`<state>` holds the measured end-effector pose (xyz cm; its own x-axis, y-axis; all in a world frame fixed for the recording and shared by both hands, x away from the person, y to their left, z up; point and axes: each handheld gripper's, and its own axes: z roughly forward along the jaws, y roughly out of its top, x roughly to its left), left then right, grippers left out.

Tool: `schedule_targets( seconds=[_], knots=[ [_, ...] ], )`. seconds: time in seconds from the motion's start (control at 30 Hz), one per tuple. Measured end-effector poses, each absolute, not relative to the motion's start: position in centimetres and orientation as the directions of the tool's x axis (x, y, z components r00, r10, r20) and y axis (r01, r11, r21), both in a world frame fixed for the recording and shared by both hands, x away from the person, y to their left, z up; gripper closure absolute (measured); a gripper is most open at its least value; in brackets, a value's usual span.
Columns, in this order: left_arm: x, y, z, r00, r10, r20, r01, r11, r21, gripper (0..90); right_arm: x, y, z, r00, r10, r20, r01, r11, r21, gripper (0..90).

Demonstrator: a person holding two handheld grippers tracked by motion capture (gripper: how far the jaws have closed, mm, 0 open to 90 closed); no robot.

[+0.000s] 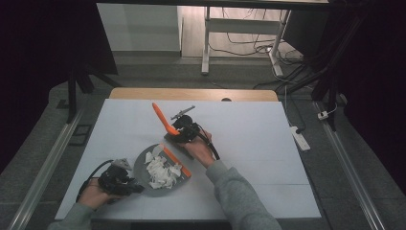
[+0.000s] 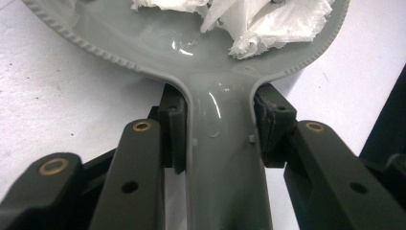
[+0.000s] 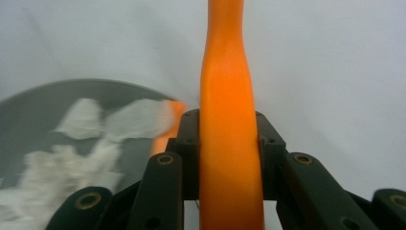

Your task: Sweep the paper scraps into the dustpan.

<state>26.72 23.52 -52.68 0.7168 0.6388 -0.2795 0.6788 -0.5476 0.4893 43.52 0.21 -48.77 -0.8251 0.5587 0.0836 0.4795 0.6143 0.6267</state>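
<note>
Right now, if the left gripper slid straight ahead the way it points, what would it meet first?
The left gripper is clamped on the grey plastic dustpan's handle. Straight ahead lies the pan's shallow bowl, then the crumpled white paper scraps lying in it.

Grey dustpan [image 1: 143, 173] flat on white surface [image 1: 249, 139], crumpled white paper scraps [image 1: 160, 172] piled inside, orange strip on far lip. Orange-handled brush [image 1: 165, 125] tilted upright just beyond pan.

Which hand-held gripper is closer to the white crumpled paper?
Left. The left hand-held gripper clamps the grey dustpan's handle, just below the crumpled paper. The right hand-held gripper grips the orange brush handle beyond the pan's far edge.
</note>
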Motion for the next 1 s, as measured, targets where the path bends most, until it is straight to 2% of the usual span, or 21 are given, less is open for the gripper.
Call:
schedule_targets(
  seconds=[0.1,0.23,0.3,0.6,0.73,0.87,1.0],
  knots=[
    [26.7,23.5,-52.7,0.713,0.642,-0.28,0.681,-0.542,0.492,60.9,41.9,1.3,-48.8,-0.848,0.521,0.099,0.468,0.649,0.6,70.1],
    [26.7,23.5,-52.7,0.714,0.643,-0.277,0.68,-0.542,0.494,60.9,39.5,1.9,-47.8,-0.871,0.457,0.178,0.457,0.625,0.633,70.1],
    [26.7,23.6,-52.7,0.711,0.645,-0.279,0.681,-0.535,0.499,60.9,38.6,2.0,-47.0,-0.883,0.446,0.145,0.426,0.632,0.647,70.1],
    [26.7,23.7,-52.8,0.708,0.651,-0.273,0.676,-0.513,0.529,61.0,39.7,-1.3,-45.4,-0.851,0.509,0.129,0.453,0.587,0.671,70.0],
    [26.7,23.7,-52.8,0.707,0.651,-0.274,0.676,-0.511,0.531,61.0,39.4,-1.8,-45.3,-0.866,0.489,0.1,0.432,0.633,0.642,70.0],
    [26.7,23.7,-52.8,0.706,0.652,-0.276,0.677,-0.509,0.531,61.0,38.9,-1.2,-46.1,-0.894,0.44,0.081,0.407,0.723,0.558,70.0],
    [26.7,23.8,-52.8,0.706,0.653,-0.276,0.678,-0.509,0.531,61.0,38.8,-1.2,-47.3,-0.897,0.44,0.042,0.4,0.768,0.501,70.0]
  ],
)
